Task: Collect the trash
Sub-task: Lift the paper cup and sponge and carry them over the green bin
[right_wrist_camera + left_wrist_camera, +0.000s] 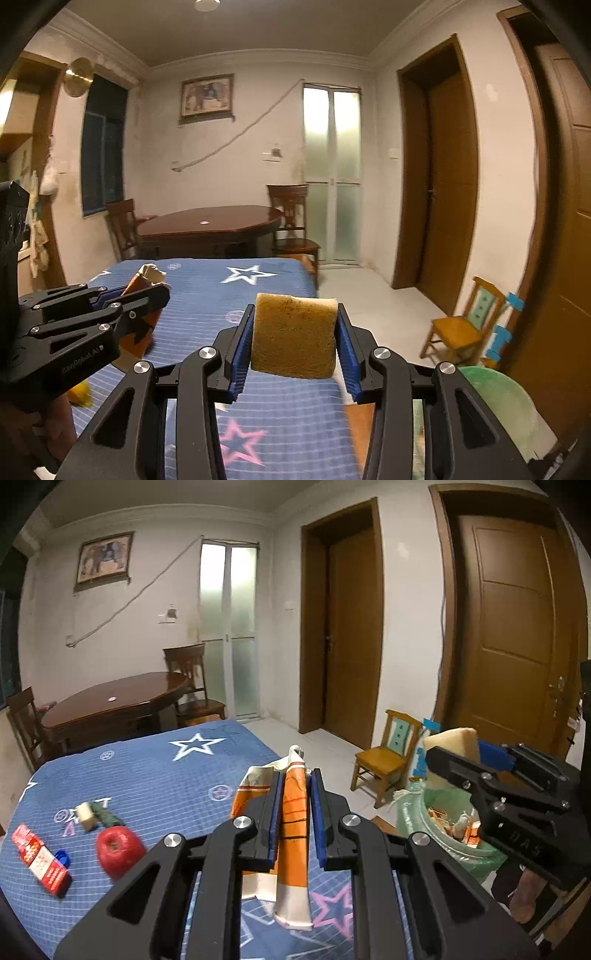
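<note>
Your left gripper [294, 775] is clamped tight on a flat orange and white wrapper [293, 834], up above the blue star cloth [155, 775]. Your right gripper [295, 332] squeezes a yellow sponge [294, 334]. The green-lined trash bin [439, 823] sits to the right, under the right gripper. A red apple [119, 847], a red packet [38, 858] and another small sponge [85, 815] lie on the cloth at the left.

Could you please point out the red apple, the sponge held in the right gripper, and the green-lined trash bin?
red apple [119, 849], left wrist view, on its front face.
sponge [294, 334], right wrist view, middle of its yellow face.
trash bin [413, 814], left wrist view, on its green-lined rim.
</note>
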Available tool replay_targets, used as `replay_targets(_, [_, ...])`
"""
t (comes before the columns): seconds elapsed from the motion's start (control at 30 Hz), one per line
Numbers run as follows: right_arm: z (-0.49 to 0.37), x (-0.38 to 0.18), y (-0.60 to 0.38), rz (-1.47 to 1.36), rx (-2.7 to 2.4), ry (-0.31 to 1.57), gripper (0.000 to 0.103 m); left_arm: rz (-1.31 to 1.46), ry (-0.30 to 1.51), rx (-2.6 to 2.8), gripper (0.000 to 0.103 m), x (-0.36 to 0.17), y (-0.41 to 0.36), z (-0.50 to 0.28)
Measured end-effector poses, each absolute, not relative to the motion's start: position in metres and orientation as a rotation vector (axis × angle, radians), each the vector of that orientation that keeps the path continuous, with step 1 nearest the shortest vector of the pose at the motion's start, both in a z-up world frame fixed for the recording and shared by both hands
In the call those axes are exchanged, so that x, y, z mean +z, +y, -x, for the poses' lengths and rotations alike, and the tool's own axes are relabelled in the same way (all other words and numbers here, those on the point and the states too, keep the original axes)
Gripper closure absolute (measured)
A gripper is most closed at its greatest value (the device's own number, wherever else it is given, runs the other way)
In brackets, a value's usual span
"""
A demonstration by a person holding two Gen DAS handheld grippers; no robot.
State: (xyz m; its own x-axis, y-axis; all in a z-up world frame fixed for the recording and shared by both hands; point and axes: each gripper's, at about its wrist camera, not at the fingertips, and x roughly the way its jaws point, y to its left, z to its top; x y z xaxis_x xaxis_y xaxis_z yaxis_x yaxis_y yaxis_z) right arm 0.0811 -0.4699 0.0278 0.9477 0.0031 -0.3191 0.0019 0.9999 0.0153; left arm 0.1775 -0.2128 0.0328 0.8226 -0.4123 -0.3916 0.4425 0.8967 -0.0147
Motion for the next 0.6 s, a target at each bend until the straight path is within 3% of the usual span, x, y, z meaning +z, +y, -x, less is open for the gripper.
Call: replay_targets(0.6, [-0.046,0.005,-0.654,-0.003,-0.268,0.404,0.061,-0.143,0.450,-0.689,0.090,0.024,-0.342,-0.191])
